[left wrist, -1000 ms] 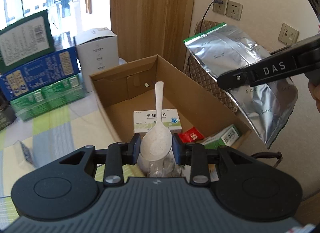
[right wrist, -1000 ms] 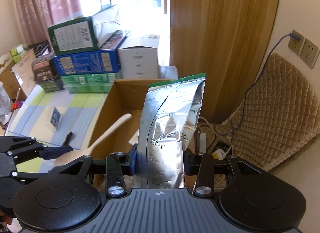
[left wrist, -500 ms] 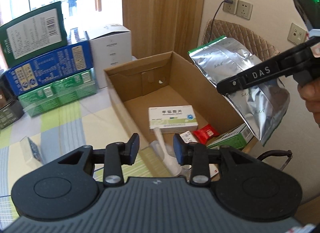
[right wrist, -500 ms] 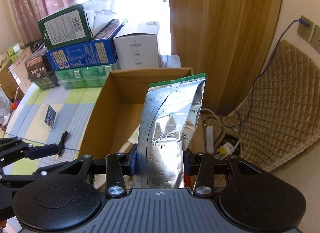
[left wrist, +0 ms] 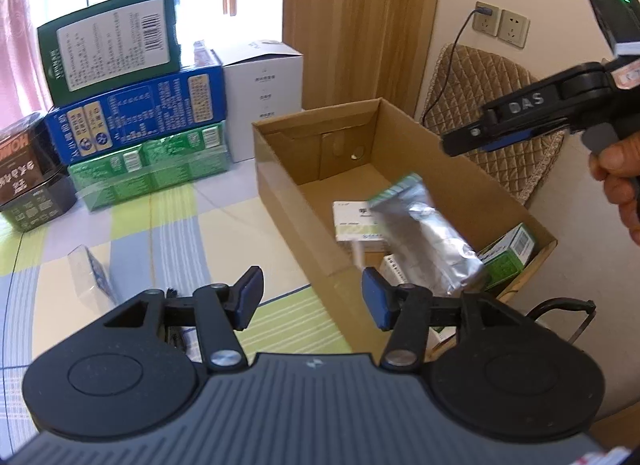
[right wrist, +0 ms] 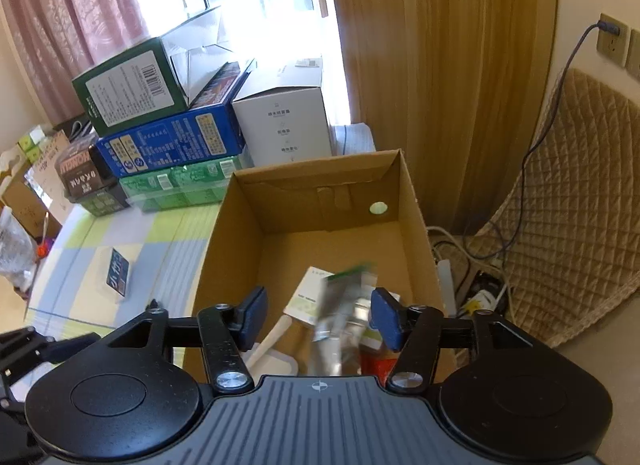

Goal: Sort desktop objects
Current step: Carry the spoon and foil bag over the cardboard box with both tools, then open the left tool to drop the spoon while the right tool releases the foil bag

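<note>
An open cardboard box (left wrist: 280, 169) (right wrist: 236, 233) stands on the table. A silver foil pouch (left wrist: 424, 237) (right wrist: 340, 321), blurred, is loose inside it, over a white medicine box (left wrist: 352, 221). A white spoon (right wrist: 268, 345) lies in the box near a green carton (left wrist: 508, 257). My left gripper (left wrist: 312, 301) is open and empty over the box's near left wall. My right gripper (right wrist: 318, 317) is open and empty above the box; it also shows in the left wrist view (left wrist: 520, 121).
Stacked green, blue and white boxes (left wrist: 136, 105) (right wrist: 168, 125) stand behind the cardboard box. A small packet (left wrist: 90, 269) (right wrist: 118, 277) and a black cable lie on the checked tablecloth. A quilted chair (right wrist: 560, 205), wall sockets and floor cables are to the right.
My right gripper opened and the foil pouch dropped into the box. My left gripper, having let the spoon go into the box, opened wider and drew back to the left.
</note>
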`<action>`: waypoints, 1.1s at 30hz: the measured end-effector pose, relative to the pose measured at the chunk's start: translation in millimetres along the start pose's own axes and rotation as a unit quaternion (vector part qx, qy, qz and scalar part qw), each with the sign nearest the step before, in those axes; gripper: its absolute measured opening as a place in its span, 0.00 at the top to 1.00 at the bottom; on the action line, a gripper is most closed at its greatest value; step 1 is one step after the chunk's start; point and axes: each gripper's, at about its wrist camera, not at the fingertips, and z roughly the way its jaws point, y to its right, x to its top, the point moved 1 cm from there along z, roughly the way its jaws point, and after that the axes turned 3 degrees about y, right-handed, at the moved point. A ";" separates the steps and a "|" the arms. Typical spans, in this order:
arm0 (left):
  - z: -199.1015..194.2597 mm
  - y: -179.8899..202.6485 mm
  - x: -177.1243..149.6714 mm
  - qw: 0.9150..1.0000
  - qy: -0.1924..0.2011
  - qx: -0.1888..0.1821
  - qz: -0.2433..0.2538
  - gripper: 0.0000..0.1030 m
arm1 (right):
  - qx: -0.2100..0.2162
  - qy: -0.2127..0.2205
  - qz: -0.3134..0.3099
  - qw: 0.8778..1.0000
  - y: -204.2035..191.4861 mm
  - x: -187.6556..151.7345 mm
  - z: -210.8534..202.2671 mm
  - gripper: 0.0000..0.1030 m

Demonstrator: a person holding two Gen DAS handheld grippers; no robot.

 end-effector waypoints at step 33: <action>-113.5 -73.1 -41.9 0.995 0.008 0.095 -0.035 0.01 | 0.003 -0.025 -0.107 0.994 -115.9 -76.9 -64.0 0.02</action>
